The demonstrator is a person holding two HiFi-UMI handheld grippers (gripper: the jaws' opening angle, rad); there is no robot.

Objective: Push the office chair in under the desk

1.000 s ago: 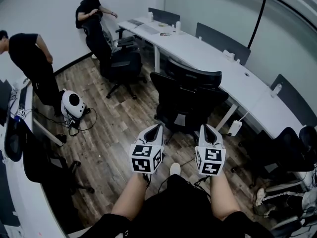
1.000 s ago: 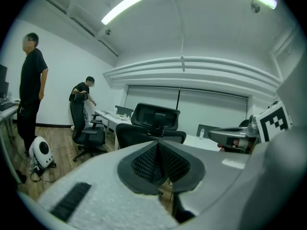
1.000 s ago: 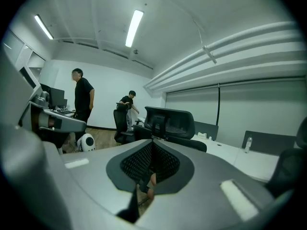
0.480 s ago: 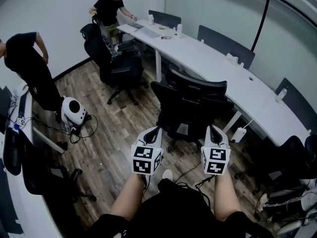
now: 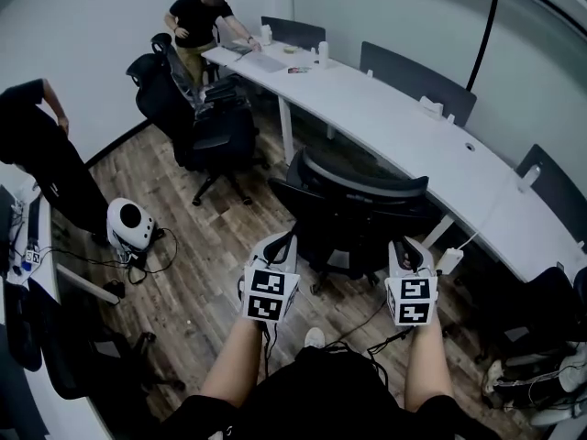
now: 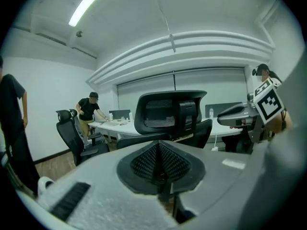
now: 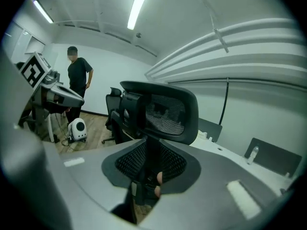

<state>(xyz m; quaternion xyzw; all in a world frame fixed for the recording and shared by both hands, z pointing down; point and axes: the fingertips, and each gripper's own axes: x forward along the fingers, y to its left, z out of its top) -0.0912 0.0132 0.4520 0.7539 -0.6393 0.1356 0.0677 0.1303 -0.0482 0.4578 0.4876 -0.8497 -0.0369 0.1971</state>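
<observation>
A black mesh office chair (image 5: 353, 211) stands with its back to me, at the edge of the long curved white desk (image 5: 413, 131). Its headrest (image 6: 170, 110) fills the middle of the left gripper view, and the same headrest (image 7: 163, 110) shows in the right gripper view. My left gripper (image 5: 286, 239) is shut and empty, just behind the chair's left side. My right gripper (image 5: 402, 244) is behind the chair's right side; its jaws are opening, with a narrow gap and nothing pressed between the pads. Whether either tip touches the chair is unclear.
A second black chair (image 5: 197, 117) stands at the desk's far end beside a person (image 5: 206, 16). Another person (image 5: 37, 159) is at the left. A white round device (image 5: 128, 223) with cables lies on the wood floor. More dark chairs (image 5: 532, 305) crowd the right.
The chair stands nearer the desk and fills more of the view. Both grippers have gone forward behind it and spread a little apart. The far person has stepped to the desk's end.
</observation>
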